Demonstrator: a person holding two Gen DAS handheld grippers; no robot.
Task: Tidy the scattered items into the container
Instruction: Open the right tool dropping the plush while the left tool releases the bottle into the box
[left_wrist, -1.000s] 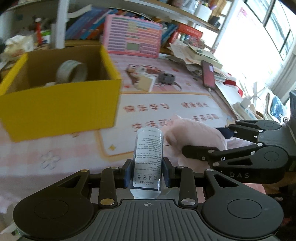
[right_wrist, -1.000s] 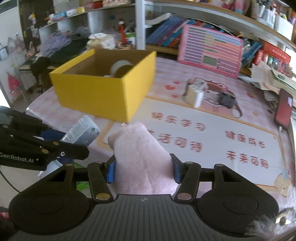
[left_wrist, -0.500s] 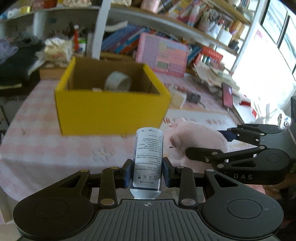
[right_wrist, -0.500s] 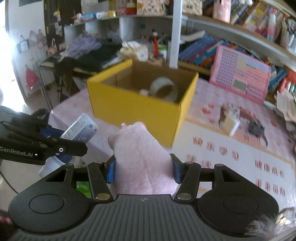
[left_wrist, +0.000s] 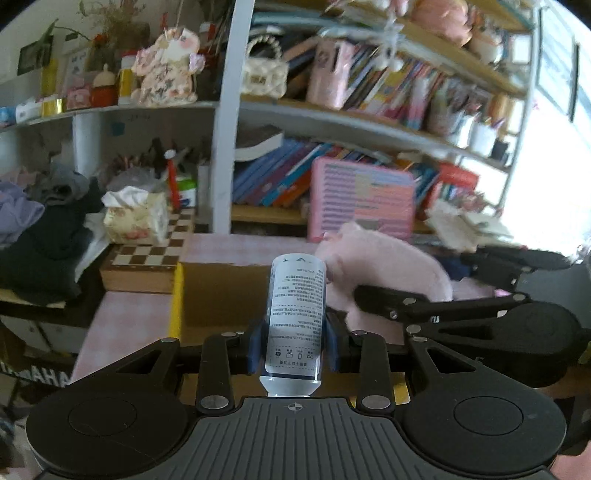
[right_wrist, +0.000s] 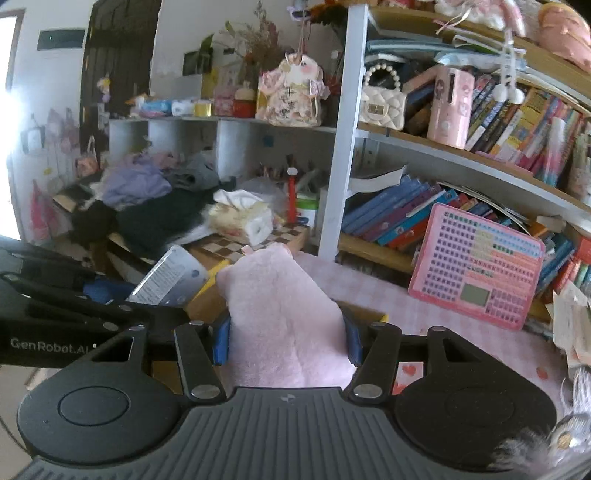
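Note:
My left gripper (left_wrist: 293, 349) is shut on a small clear bottle (left_wrist: 295, 314) with a printed white label, standing upright between the blue pads. My right gripper (right_wrist: 288, 338) is shut on a pink plush toy (right_wrist: 284, 314). Both hang over the yellow cardboard box (left_wrist: 207, 291), whose rim and brown inner wall show just below and ahead of the fingers. In the left wrist view the plush toy (left_wrist: 388, 266) and the right gripper's black fingers (left_wrist: 443, 302) are to the right. In the right wrist view the bottle (right_wrist: 170, 277) sits at the left. The box's contents are hidden.
A chessboard box (left_wrist: 147, 266) and a tissue pack (left_wrist: 133, 218) lie behind the yellow box. A pink keyboard toy (right_wrist: 476, 266) leans against the bookshelf (right_wrist: 461, 155) at the back. Dark clothes (left_wrist: 40, 251) are piled at the left. The tabletop has a pink cloth (right_wrist: 443, 332).
Both grippers rose and moved forward from in front of the yellow box to above it, tilting up toward the shelves. The box dropped low in both views. Both grips stayed the same.

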